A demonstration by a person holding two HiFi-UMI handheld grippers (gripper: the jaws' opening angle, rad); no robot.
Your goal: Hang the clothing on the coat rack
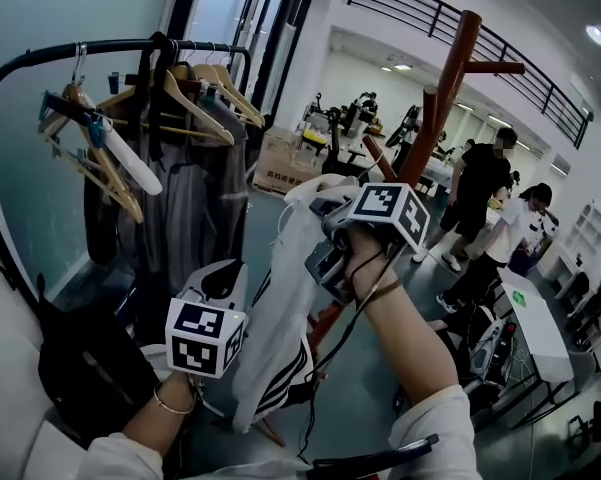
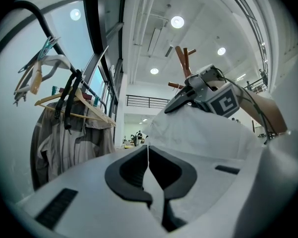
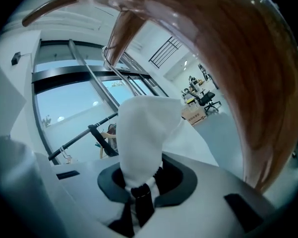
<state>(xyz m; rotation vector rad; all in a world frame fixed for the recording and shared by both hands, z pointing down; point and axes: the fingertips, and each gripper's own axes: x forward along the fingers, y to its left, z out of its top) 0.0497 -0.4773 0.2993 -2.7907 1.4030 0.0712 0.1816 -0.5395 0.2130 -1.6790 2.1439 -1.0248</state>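
A white garment (image 1: 278,308) with black stripes hangs between my two grippers. My left gripper (image 1: 223,276) is low at the left and shut on a thin fold of the white garment (image 2: 203,133); its jaws (image 2: 148,165) meet on the cloth. My right gripper (image 1: 315,196) is higher, close to the brown wooden coat rack (image 1: 442,93). It is shut on a bunched end of the garment (image 3: 144,128) with black trim, and its jaws (image 3: 139,188) sit just under a curved rack peg (image 3: 228,58). The left gripper view shows the right gripper (image 2: 208,90) below the rack's top pegs (image 2: 183,63).
A black clothes rail (image 1: 100,48) stands at the left, with wooden hangers (image 1: 195,93) and grey shirts (image 1: 185,203). A dark bag (image 1: 90,378) lies lower left. Two people (image 1: 480,203) stand at the right, with a white table (image 1: 540,333) near them.
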